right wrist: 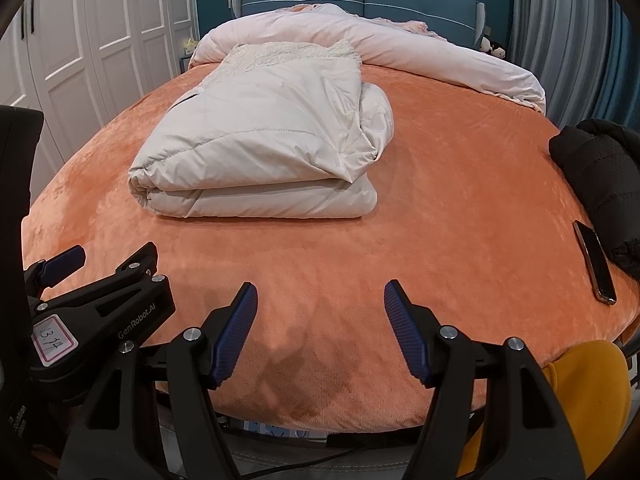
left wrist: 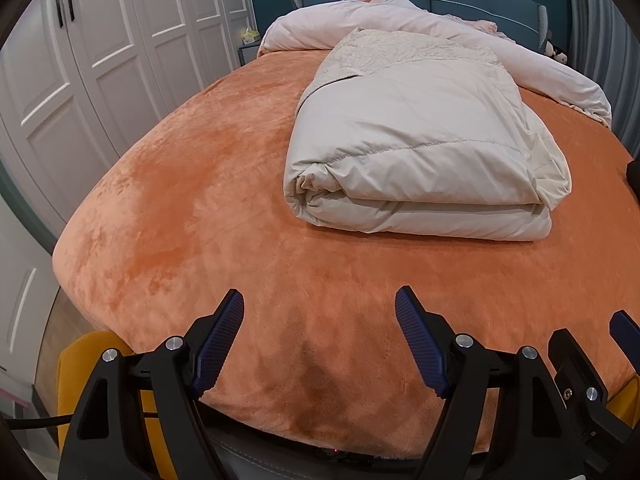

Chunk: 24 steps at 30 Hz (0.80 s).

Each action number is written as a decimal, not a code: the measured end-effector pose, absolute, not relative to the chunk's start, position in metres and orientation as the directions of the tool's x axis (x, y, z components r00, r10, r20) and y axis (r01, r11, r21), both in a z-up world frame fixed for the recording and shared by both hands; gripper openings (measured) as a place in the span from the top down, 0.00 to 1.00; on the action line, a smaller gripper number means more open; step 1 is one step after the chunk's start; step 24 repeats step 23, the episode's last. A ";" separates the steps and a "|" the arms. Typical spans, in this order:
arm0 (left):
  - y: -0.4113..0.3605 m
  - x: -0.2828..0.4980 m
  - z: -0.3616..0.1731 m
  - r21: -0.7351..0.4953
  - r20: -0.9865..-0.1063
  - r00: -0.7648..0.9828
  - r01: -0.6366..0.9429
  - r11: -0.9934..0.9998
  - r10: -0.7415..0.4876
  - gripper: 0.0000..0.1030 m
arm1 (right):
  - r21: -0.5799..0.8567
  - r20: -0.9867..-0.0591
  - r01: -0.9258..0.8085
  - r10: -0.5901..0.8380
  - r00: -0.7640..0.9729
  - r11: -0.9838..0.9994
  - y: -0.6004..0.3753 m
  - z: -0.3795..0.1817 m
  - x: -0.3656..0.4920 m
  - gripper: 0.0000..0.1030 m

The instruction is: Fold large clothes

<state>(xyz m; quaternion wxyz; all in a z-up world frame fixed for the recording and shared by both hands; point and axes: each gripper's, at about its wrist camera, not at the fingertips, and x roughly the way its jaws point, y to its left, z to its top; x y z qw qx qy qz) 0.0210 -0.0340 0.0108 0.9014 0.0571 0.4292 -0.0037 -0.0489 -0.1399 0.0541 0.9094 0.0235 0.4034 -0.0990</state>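
Covering the bed, an orange blanket carries a folded cream coat near its middle — pale bedding heaped along the head edge. A black jacket and phone lie at the right edge. Left gripper and right gripper hover over the foot edge — jaws spread, holding nothing.

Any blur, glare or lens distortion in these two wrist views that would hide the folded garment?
Left wrist view: sharp, evenly lit, no glare; heavy fisheye bulges the orange plush bedspread and black corners vignette the frame, yet the folded cream padded coat is clear. Right wrist view: same curvature; soft shadows below the open right gripper; coat crisp.
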 end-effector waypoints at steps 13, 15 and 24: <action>-0.037 0.022 0.013 0.117 -0.762 0.645 0.046 0.992 0.060 0.29 | -0.033 -0.734 0.215 -0.169 0.657 0.976 -0.135 0.056 -0.049 0.38; -0.038 0.022 0.013 0.119 -0.762 0.645 0.045 0.992 0.062 0.29 | -0.031 -0.733 0.220 -0.172 0.658 0.975 -0.132 0.056 -0.048 0.38; -0.038 0.025 0.015 0.118 -0.760 0.647 0.041 0.992 0.064 0.29 | -0.024 -0.729 0.242 -0.183 0.660 0.970 -0.123 0.056 -0.049 0.38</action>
